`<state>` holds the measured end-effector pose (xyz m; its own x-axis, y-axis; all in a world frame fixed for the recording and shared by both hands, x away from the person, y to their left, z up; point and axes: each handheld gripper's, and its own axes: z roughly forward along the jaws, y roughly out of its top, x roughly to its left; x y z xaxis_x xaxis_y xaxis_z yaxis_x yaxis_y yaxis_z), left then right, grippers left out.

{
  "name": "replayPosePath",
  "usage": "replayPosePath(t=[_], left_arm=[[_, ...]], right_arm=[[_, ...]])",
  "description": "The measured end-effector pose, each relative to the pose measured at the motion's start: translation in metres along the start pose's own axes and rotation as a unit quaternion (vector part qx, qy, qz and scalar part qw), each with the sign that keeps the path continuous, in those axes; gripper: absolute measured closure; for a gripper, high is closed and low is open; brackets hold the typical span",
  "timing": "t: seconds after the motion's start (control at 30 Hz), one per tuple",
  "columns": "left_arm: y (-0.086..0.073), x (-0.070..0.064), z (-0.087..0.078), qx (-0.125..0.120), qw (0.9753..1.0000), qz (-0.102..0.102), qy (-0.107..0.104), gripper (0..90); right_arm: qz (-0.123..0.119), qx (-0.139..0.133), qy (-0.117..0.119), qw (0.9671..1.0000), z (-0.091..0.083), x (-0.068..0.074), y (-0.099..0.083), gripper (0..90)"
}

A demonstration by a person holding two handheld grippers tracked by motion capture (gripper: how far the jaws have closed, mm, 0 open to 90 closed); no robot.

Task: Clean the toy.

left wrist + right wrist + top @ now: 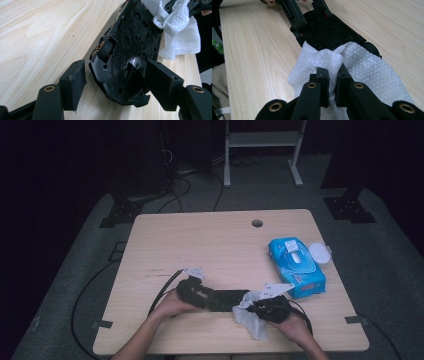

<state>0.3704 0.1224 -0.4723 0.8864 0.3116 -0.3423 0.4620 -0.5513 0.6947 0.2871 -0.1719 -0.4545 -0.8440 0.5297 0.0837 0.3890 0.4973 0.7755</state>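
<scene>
Lying on the table (pixel 220 240) near its front edge is a black toy car (pixel 226 299), turned over so its flat underside faces up. The car is the landmark here.

The left tool (pixel 113 80) is at the car's left end. Its jaws are spread wide, one on each side of the car's end. In the left gripper view the right jaw touches the car's shiny underside, and the left jaw stands just beside the car with a small gap. A small black wheel (pixel 105 50) shows on the car's side, close to that gap.

The right tool (pixel 333 75) is at the car's right end. Its jaws are pressed together, pinching a white wipe (pixel 362 67). The bunched wipe rests against the end of the car and covers part of it. The rest of the wipe spreads out on the table in front of the car.

A blue pack of wipes (pixel 296 266) lies to the right of the car and farther back, well apart from it. Its white lid (pixel 320 253) is flipped open.
</scene>
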Motion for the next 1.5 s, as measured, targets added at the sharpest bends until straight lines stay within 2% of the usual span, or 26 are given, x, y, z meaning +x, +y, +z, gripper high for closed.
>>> replayPosePath(t=[0.33, 0.5, 0.7, 0.77, 0.9, 1.0, 1.13, 1.27, 1.4, 1.5], left_arm=[[0.001, 0.0, 0.001, -0.006, 1.0, 0.002, -0.002, 37.5], [0.001, -0.003, 0.0, -0.01, 0.9998, 0.014, 0.012, 38.5], [0.001, -0.002, 0.001, -0.012, 0.9999, 0.005, 0.007, 38.6], [0.001, -0.001, 0.001, -0.017, 0.9997, 0.006, 0.014, 38.9], [0.001, -0.003, 0.002, -0.014, 0.9996, 0.013, 0.019, 38.8], [0.0, -0.003, 0.002, -0.021, 0.9996, 0.009, 0.017, 38.8], [-0.001, -0.004, 0.002, -0.023, 0.9995, 0.009, 0.02, 39.1], [-0.003, -0.005, 0.001, -0.028, 0.9993, 0.011, 0.022, 39.4], [-0.003, -0.005, 0.001, -0.027, 0.9994, 0.01, 0.02, 39.4], [-0.003, -0.005, 0.001, -0.029, 0.9994, 0.009, 0.018, 39.4]], right_arm=[[-0.016, -0.005, -0.003, 0.9999, -0.002, 0.004, -0.003, 84.4], [-0.021, -0.007, -0.006, 0.9997, -0.002, 0.006, -0.004, 84.5], [-0.04, -0.004, -0.015, 0.9991, -0.002, 0.009, -0.004, 84.5], [-0.041, 0.003, -0.013, 0.9991, -0.002, 0.008, -0.002, 84.4], [-0.029, 0.011, -0.027, 0.9992, -0.005, 0.001, 0.002, 84.2], [-0.001, 0.004, -0.029, 0.9996, -0.008, -0.004, 0.003, 84.2], [0.002, 0.008, -0.016, 0.9998, -0.001, 0.002, 0.006, 84.1], [0.006, 0.011, -0.012, 0.9998, 0.002, 0.005, 0.005, 84.1], [0.018, 0.0, -0.001, 0.9998, 0.002, 0.003, 0.0, 84.4], [0.01, -0.004, -0.002, 0.9999, 0.001, 0.004, -0.001, 84.7]])
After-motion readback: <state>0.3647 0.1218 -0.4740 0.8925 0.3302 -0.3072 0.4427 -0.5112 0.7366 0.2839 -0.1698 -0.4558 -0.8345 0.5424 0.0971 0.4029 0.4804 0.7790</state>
